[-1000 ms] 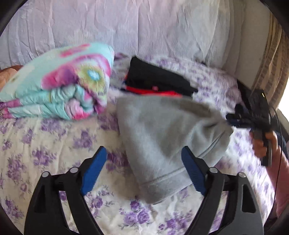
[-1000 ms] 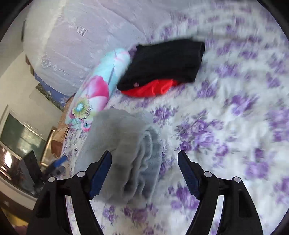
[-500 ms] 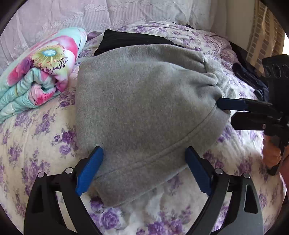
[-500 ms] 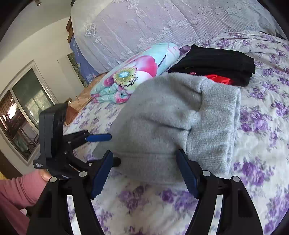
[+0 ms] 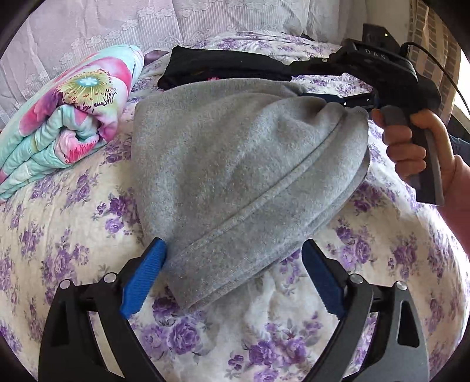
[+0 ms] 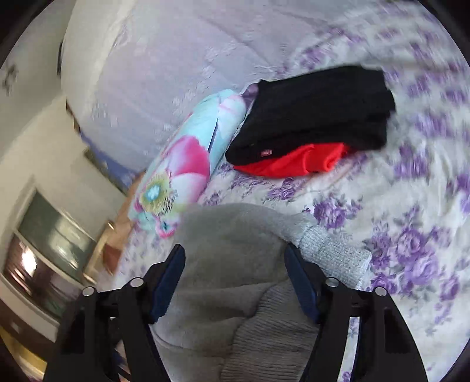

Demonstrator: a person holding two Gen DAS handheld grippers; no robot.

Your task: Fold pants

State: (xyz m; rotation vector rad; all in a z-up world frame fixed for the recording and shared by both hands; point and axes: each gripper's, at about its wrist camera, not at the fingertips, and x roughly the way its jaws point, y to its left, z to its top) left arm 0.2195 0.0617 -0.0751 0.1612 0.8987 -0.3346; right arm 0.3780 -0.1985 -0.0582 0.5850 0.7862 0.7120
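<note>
Purple-flowered bedding [image 5: 73, 223] fills both our views, with a pale lace-patterned cover [image 5: 88, 26] rising behind it along the top of each frame. We see the folded grey pants [image 5: 241, 164] lying on the bed in the centre of the left wrist view, their hem reaching down between the blue pads of our left gripper [image 5: 232, 279]. Its jaws have just been opening and stand wide; the left pad sits right at the fabric's edge, the right pad clear of it, so nothing is gripped. At the right edge of that view a hand [image 5: 411, 150] holds our right gripper [image 5: 332, 98], whose fingers reach in at the bunched far end of the pants. In the blurred right wrist view the grey cloth and its ribbed cuff [image 6: 332, 255] fill the gap between the pads; the jaws have just been closing, but we cannot tell whether they press yet. A rolled floral blanket [image 5: 67, 117] lies at the left. Folded black [image 6: 317, 111] and red [image 6: 296, 161] clothes lie beyond the pants.
</note>
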